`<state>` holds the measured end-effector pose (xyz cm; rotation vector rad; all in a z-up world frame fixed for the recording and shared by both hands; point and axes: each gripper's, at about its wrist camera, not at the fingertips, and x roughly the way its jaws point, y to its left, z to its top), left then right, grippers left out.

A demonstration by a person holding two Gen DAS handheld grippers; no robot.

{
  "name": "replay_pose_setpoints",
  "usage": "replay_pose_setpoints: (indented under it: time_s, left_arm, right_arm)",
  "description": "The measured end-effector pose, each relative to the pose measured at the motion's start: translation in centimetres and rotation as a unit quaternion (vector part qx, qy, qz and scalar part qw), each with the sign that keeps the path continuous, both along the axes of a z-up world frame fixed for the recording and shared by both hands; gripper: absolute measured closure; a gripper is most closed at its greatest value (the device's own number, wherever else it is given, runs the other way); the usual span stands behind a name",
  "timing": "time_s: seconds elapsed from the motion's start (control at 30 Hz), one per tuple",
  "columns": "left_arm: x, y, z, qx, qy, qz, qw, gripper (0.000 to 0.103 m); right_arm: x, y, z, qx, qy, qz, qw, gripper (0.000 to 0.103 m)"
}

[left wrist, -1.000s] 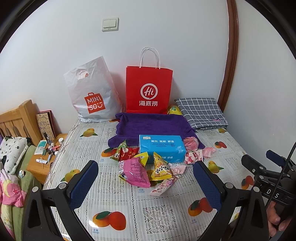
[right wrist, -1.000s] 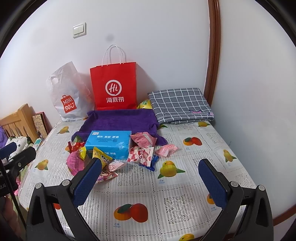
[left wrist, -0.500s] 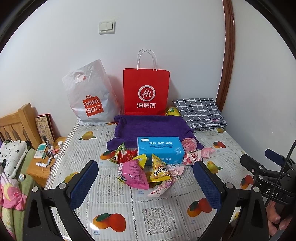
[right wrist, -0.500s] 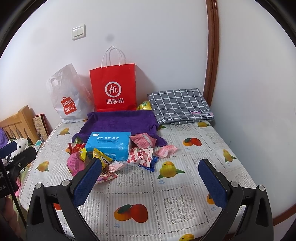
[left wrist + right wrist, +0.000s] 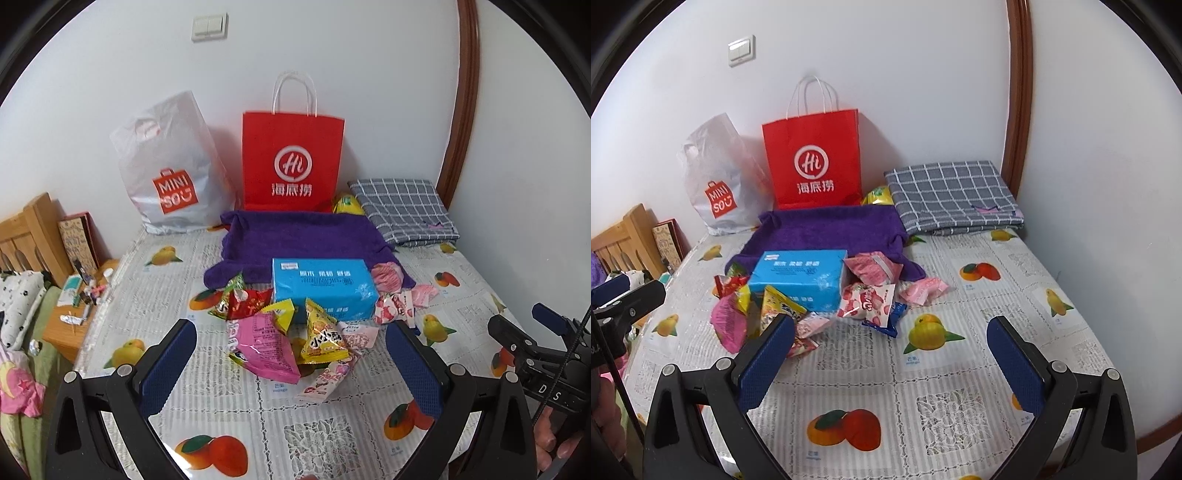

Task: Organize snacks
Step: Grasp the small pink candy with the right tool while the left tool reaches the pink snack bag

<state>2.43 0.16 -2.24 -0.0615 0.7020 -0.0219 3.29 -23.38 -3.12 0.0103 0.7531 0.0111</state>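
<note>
Both grippers, left gripper (image 5: 291, 363) and right gripper (image 5: 892, 356), are hovering with jaws spread, empty; pink packet (image 5: 264, 345) at twelve o'clock is probably needing grasping next.

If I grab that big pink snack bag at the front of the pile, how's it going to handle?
The pink snack bag looks puffed and crinkled, so it will probably give under the pads and feel light. Its glossy film may slip, so its flat sealed edge seems the safer grip. It overlaps the yellow triangular packet, which will likely shift when it lifts.
</note>
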Motion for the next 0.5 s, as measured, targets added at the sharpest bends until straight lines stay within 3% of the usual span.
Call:
replay_pose_setpoints:
  time_s: [0.5]
  left_arm:
    - [5.9,3.0,-6.7,-0.003,0.063,0.006,0.9980,0.003]
  right_arm:
    - [6.6,-2.6,-7.2,-0.020,0.044,-0.029,0.998,0.020]
